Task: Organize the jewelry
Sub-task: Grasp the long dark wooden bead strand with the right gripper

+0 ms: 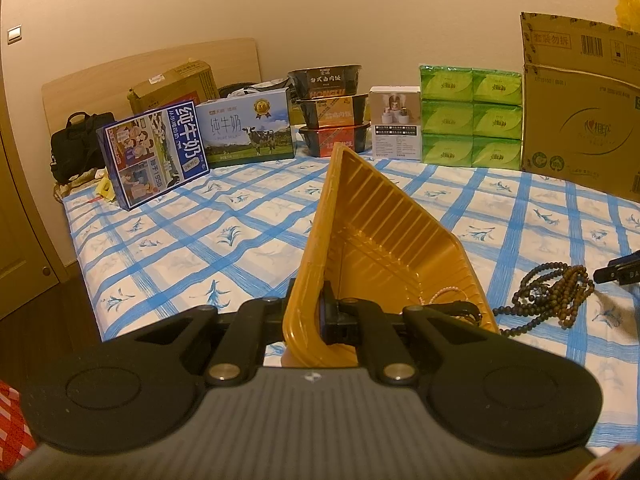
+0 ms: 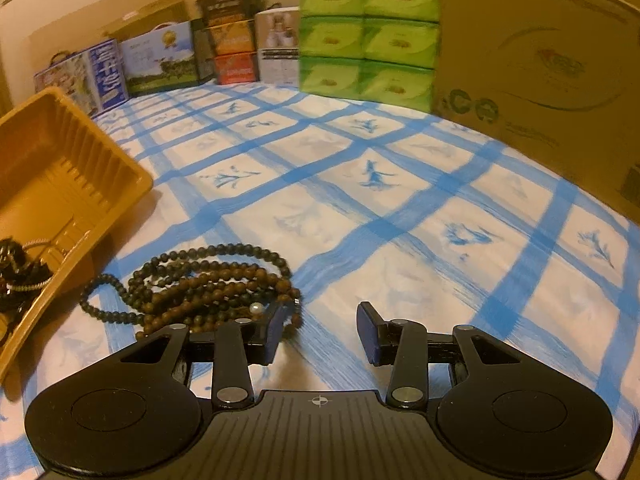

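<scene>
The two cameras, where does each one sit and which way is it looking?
Left wrist: sits behind the left tool, which pinches the gold tray's wall; faces the boxes by the far wall.
Right wrist: sits behind the open right tool, looking down at the checked cloth, beside the bead strands.
Shared: tray, beads, cloth, green tissue packs.

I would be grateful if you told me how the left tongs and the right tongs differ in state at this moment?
The left tongs are shut on the rim of the yellow tray, tilting it up off the checked cloth; the right tongs are open and hold nothing. The left tongs touch their object, whereas the right tongs sit beside the bead necklaces, not around them. Both are black with blue pads.
</scene>
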`<state>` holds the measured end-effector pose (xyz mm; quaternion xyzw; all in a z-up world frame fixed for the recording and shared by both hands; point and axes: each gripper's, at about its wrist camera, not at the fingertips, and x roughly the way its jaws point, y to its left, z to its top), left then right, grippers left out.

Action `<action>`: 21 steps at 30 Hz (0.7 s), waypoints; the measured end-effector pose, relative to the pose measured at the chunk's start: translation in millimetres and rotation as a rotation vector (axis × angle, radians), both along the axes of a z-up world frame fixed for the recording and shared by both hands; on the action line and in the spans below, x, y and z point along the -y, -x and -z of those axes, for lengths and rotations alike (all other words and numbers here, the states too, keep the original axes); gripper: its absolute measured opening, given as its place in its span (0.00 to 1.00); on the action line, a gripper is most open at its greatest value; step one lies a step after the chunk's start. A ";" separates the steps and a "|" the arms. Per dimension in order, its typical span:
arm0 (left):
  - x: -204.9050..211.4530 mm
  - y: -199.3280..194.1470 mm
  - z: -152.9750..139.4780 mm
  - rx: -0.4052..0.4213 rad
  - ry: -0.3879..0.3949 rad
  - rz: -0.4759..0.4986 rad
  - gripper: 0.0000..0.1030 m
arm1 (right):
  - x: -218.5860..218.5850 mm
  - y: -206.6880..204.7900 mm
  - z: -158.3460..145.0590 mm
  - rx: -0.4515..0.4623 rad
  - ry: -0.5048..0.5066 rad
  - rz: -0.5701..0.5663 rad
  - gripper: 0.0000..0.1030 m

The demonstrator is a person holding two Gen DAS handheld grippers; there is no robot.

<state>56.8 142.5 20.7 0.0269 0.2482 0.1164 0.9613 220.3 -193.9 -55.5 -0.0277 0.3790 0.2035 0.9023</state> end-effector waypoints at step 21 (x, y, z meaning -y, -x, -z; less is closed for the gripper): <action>-0.8 -0.2 0.6 -0.001 -0.002 0.001 0.06 | -25.8 9.1 -19.0 0.119 0.066 -0.131 0.06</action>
